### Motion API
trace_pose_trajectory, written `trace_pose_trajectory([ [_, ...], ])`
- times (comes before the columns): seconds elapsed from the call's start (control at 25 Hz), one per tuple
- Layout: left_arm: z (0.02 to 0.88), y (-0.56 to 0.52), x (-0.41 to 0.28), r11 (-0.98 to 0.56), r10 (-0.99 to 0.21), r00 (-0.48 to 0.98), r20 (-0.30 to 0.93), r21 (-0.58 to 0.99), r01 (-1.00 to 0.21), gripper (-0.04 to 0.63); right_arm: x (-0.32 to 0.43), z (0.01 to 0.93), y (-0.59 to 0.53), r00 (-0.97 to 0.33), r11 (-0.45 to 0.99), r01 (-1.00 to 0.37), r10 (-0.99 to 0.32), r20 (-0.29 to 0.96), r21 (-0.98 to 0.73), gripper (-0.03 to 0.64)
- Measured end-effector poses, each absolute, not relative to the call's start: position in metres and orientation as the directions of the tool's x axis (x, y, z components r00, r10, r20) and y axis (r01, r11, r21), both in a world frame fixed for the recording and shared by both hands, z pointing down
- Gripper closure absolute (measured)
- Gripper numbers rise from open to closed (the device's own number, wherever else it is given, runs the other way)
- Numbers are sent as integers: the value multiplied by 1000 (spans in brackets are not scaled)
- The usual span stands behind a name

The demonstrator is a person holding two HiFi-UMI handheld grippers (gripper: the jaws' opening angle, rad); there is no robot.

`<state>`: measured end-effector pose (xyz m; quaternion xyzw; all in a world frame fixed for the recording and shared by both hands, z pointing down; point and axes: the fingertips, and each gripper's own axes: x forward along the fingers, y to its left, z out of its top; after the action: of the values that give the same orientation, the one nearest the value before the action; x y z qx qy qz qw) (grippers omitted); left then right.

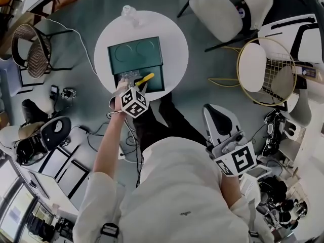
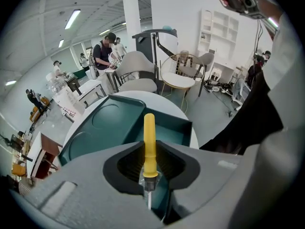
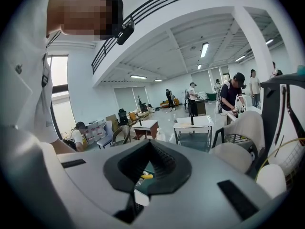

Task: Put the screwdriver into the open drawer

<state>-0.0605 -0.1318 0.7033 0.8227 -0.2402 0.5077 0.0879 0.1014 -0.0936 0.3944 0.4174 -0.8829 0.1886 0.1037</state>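
A screwdriver (image 1: 146, 78) with a yellow handle is held in my left gripper (image 1: 134, 85), which is shut on it just above the open drawer (image 1: 156, 79) of a teal box (image 1: 135, 55). In the left gripper view the screwdriver's yellow handle (image 2: 149, 142) points forward over the drawer (image 2: 170, 125), and the metal shaft runs back between the jaws. My right gripper (image 1: 214, 114) hangs far back beside the person's body, shut with nothing in it. In the right gripper view its jaws (image 3: 149, 146) meet, and a bit of the yellow handle (image 3: 146, 176) shows through the gap below.
The teal box stands on a round white table (image 1: 174, 42) with a clear plastic item (image 1: 128, 11) at its far edge. Chairs (image 1: 266, 71) stand to the right, a wicker chair (image 1: 31, 50) to the left. Cables and gear lie on the floor.
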Motion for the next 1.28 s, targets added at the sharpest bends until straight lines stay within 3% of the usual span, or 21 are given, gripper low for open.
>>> trace_pose_trajectory([
  [0.52, 761, -130, -63, -908, -156, 286, 945, -23, -419, 515, 118, 406, -90, -577, 521, -817, -724, 379, -249, 609],
  [1.28, 765, -140, -63, -899, -211, 268, 940, -79, -430, 500, 123, 406, -82, -553, 494, -833, -742, 379, -248, 609],
])
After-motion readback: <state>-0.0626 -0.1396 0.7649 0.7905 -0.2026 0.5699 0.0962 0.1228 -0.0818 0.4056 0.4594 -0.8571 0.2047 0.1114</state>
